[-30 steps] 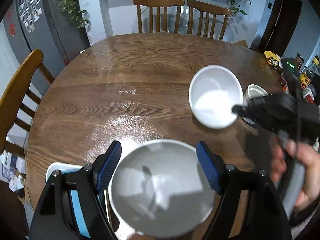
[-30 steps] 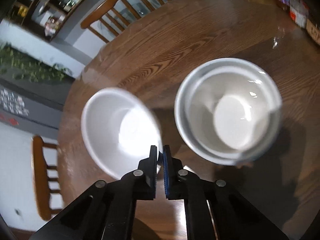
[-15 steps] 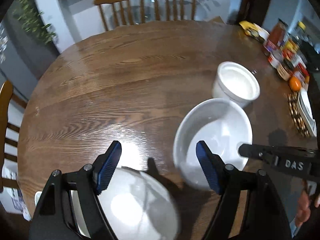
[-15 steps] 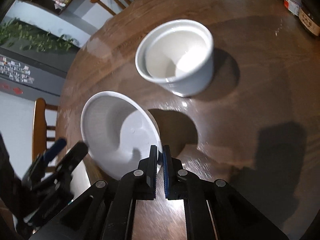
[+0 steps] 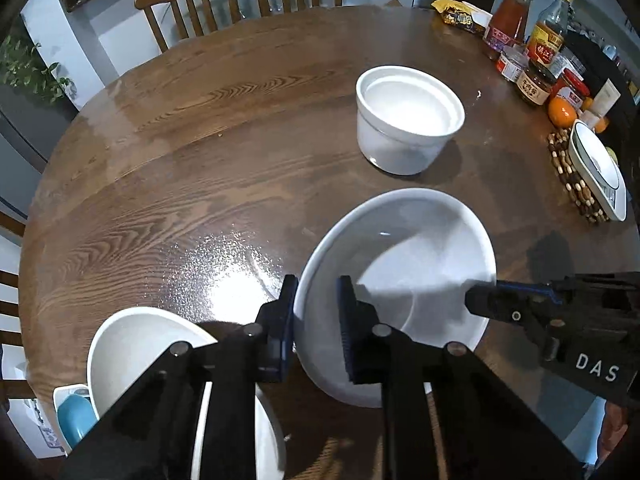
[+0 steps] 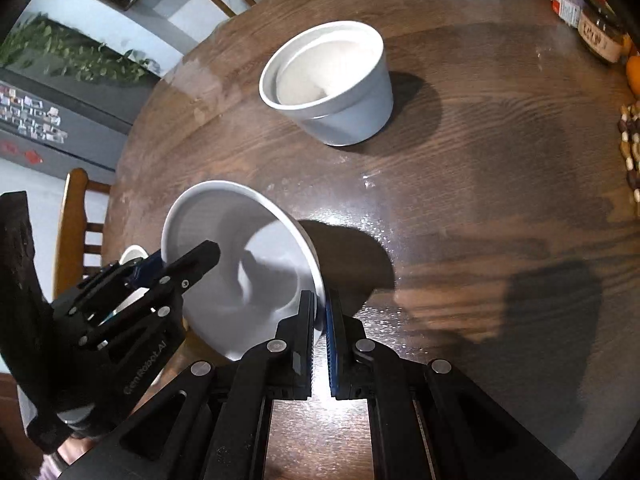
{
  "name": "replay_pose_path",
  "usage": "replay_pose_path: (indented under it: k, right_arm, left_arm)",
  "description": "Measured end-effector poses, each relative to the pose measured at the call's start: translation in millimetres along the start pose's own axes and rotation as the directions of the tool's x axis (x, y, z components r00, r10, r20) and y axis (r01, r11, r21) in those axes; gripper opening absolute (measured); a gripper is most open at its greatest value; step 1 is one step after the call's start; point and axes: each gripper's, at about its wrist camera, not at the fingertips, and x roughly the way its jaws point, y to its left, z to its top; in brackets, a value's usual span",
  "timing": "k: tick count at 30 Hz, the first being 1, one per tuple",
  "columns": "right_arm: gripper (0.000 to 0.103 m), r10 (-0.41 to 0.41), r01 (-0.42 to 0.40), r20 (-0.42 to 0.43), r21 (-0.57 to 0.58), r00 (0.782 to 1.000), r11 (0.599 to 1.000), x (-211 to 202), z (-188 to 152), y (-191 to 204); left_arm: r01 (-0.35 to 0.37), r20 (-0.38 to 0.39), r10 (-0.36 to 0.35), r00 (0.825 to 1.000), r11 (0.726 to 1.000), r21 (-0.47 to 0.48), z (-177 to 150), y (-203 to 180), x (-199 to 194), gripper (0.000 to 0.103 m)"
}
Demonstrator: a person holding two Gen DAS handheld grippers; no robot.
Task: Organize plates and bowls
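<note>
In the left wrist view a second white bowl (image 5: 132,352) sits at lower left. At lower centre the left gripper (image 5: 316,312) straddles the near-left rim of the tilted white bowl (image 5: 400,280); its jaws have just been closing, though pad contact is unclear. The bowl's mouth faces up and toward the viewer; being round, it has no long axis. The right gripper (image 6: 320,320) is clamped on the opposite rim. Beyond stands the deep white pot (image 5: 408,120). A second ago the left jaws stood wide around the other bowl.
</note>
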Motion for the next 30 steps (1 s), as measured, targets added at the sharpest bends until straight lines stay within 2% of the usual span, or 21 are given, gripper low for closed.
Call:
replay_pose_path:
  k: [10,16,30]
  right_arm:
    - [0.006,-0.058,0.062,0.054,-0.06,0.997,0.996,-4.8,-11.5,7.4]
    - [0.006,-0.05,0.055,0.081,-0.062,0.996,0.997,-12.1,-18.9,3.8]
    - [0.006,-0.03,0.057,0.173,-0.152,0.984,0.987,-53.5,-36.5,37.1]
  left_arm:
    - [-0.009,0.006,0.009,1.0,0.999,-0.031,-8.4,-6.4,-3.0,0.014]
    - [-0.007,0.01,0.007,1.0,0.999,-0.041,-17.9,-8.1,-7.5,0.014]
    - [-0.003,0.157,0.015,0.988,0.997,-0.074,-37.1,1.5,-70.7,0.014]
